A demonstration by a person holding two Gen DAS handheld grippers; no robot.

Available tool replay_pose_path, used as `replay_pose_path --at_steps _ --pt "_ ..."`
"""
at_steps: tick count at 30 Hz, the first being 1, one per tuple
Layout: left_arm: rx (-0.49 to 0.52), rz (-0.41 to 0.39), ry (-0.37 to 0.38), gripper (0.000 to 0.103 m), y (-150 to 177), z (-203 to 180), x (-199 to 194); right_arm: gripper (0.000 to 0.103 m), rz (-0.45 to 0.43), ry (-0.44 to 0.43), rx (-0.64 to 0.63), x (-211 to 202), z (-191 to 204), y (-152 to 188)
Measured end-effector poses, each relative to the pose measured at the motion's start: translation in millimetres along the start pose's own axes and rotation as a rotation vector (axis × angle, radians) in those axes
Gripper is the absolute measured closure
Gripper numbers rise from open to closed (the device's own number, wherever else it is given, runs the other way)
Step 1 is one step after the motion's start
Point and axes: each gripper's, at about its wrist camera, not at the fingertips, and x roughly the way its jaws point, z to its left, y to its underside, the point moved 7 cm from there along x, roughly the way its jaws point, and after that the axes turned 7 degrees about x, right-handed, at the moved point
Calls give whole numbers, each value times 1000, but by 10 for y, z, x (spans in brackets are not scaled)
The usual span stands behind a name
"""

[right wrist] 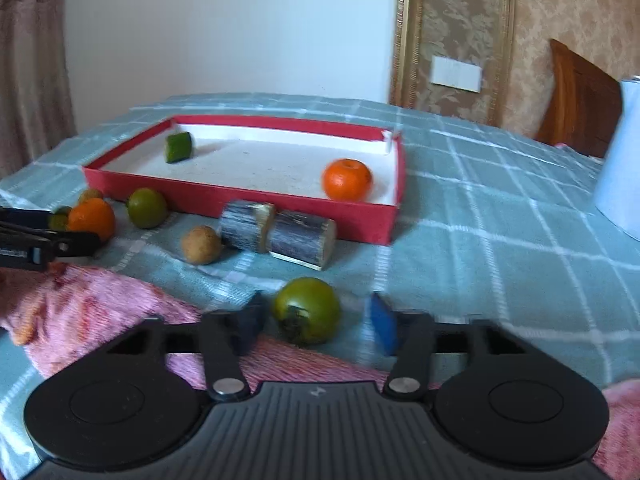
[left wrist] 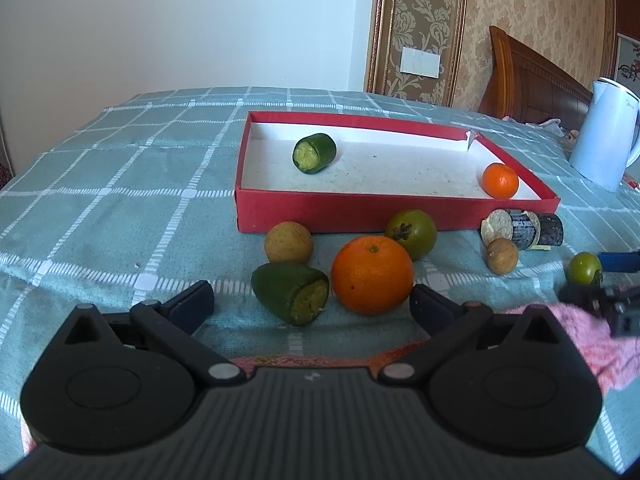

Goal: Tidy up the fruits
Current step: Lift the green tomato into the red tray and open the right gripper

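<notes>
Our right tool [right wrist: 316, 326] stands open with the green tomato [right wrist: 307, 310] on the bed between its fingers, unclamped, while our left tool [left wrist: 312, 304], also open, faces the large orange [left wrist: 372, 274].

No readable words or numbers anywhere I look. Small pale emblem on ribbed housing of my left gripper [left wrist: 311, 304], just a mark, no letters. Same emblem on my right gripper [right wrist: 316, 322]. Faint grey marking near top of white kettle [left wrist: 604, 136], too small and blurred to read. White wall switch plate [left wrist: 421, 62] blank. Red box [left wrist: 360, 212] plain on visible sides, no label.
</notes>
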Motion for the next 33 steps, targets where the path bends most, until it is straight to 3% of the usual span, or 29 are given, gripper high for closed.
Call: replay_pose_path --at_steps 1,9,11,12,16,23,33 --pt "-1 -1 1 0 -1 1 -3 2 29 -10 9 26 -21 8" --pt "-8 -5 6 0 -5 7 -13 3 7 -43 79 29 -66 19" --pt "-8 -5 6 0 -6 4 -13 25 -7 -36 53 14 -61 7" --pt "-8 -5 6 0 -5 5 -13 29 -12 -37 20 9 -30 7" --pt "-9 -5 6 0 -5 7 -13 70 -20 -87 -13 -53 114 27" --pt "-11 -7 6 0 -9 6 -14 70 -49 -109 5 -81 126 -16" --pt "-14 -9 7 0 -16 0 -12 70 -167 -78 9 -18 111 -663"
